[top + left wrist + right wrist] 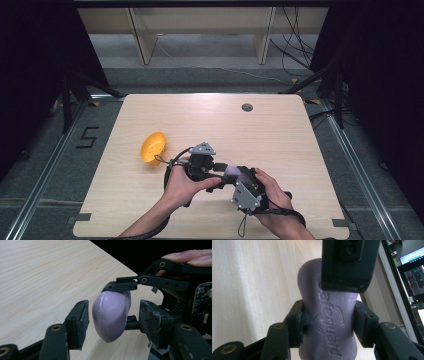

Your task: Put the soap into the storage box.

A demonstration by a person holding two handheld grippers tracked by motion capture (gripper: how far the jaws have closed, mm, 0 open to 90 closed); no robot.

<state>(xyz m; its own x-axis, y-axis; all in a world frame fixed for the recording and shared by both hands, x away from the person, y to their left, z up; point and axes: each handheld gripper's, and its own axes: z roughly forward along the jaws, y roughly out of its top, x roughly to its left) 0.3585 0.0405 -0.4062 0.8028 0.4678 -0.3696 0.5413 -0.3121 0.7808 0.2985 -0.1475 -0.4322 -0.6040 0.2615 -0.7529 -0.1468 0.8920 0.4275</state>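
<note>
Right of the yellow plastic bowl (153, 147), right gripper (329, 322) clamps the purple soap bar (329, 315); left gripper (113, 317) jaws apart around it, not touching.

A pale wooden table (280, 145) with rounded corners stands on a grey floor (45, 165). A round cable hole (247, 107) sits near its far edge, at one o'clock. Light wooden shelving (200, 30) lines the back at twelve o'clock. Black drapes (35, 60) hang at nine and three o'clock. Cables (292, 45) trail at two o'clock. A painted numeral five (88, 137) marks the floor at nine o'clock.
</note>
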